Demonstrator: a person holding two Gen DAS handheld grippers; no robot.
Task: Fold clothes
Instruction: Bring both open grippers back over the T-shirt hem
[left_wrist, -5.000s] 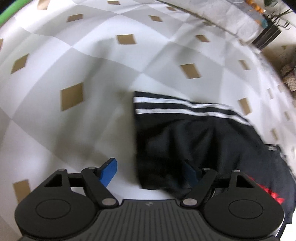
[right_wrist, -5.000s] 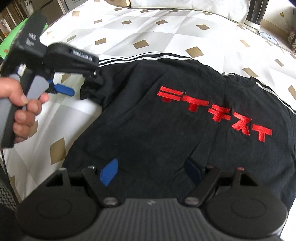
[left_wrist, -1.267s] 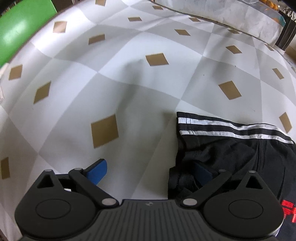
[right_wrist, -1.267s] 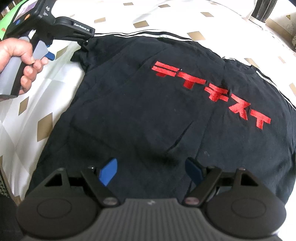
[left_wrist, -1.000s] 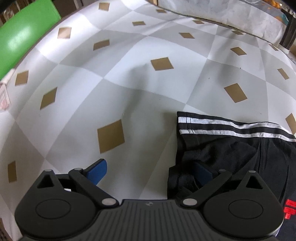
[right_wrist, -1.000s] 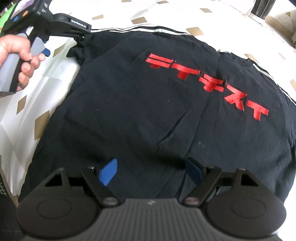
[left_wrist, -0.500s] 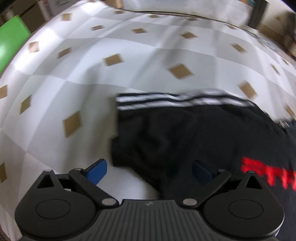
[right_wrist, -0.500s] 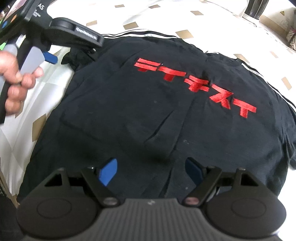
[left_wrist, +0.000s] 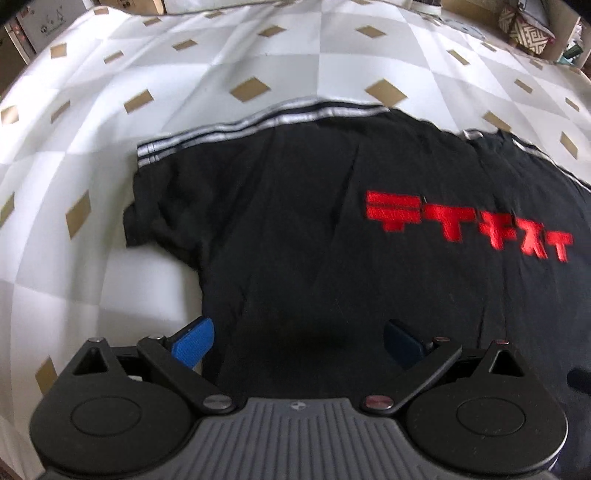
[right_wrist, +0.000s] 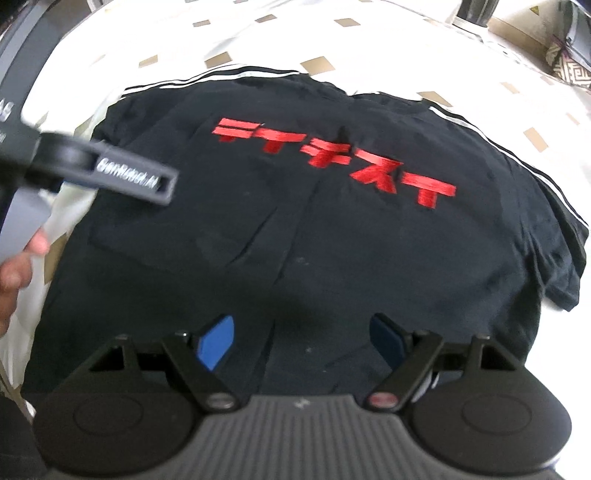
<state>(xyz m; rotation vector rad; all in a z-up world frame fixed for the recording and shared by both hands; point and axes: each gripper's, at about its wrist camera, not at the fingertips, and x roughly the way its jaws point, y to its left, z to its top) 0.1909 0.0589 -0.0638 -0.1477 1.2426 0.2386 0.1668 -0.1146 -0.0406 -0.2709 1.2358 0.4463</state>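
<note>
Two grippers, left gripper and right gripper, are hovering with jaws apart, gripping nothing, over the black T-shirt lying spread flat on the checked bedspread. Soft and limp, it is probably best pinched at a striped sleeve or hem.

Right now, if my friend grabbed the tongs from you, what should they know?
Left tongs: open, holding nothing, low over the shirt's left side.
Right tongs: open, holding nothing, over the shirt's lower middle.
Black T-shirt: lies spread out, front up with red lettering showing, on the checkered bedspread.
Done: shirt laid flat.
Left: every fold.
</note>
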